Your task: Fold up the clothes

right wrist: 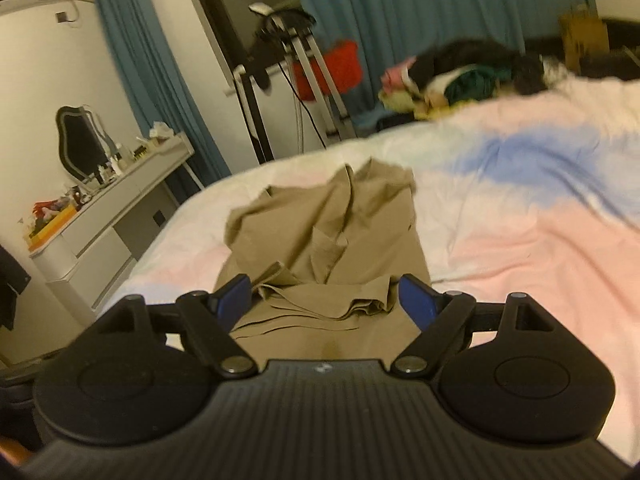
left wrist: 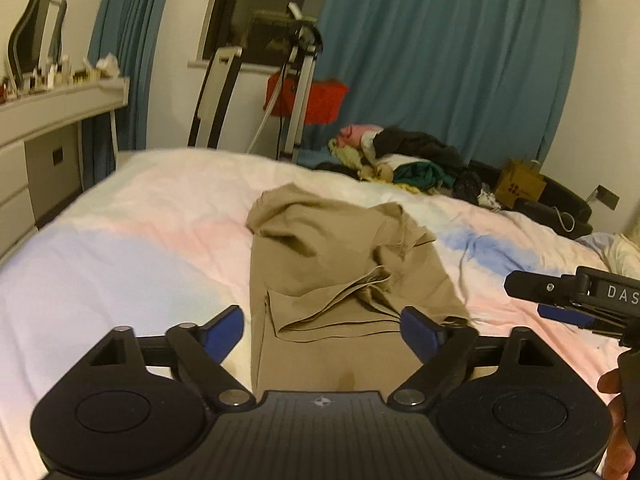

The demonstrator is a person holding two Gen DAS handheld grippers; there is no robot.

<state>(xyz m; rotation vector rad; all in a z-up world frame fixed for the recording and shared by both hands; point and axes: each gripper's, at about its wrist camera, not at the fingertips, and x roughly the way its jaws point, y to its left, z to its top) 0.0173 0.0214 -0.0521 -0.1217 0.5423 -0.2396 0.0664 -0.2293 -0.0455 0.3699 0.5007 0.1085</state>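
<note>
Right wrist view blurred; khaki garment [right wrist: 320,240] near edge hidden behind right gripper [right wrist: 324,300]; left gripper [left wrist: 322,330] likewise; both spread, empty.

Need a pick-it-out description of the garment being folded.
On the bed with the pastel pink-and-blue cover, look mid-bed, just ahead of both open grippers. The khaki garment lies there alone, partly folded; the only other clothes are a multicoloured pile at the far edge.

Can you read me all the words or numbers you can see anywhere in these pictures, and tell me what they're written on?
"DAS": white letters on the right gripper, cut off at the picture's edge.
Cardboard box: dark printed mark, too blurred to read.
Small emblem on the left gripper: a symbol, no letters.
Dresser clutter: too small to read.
</note>
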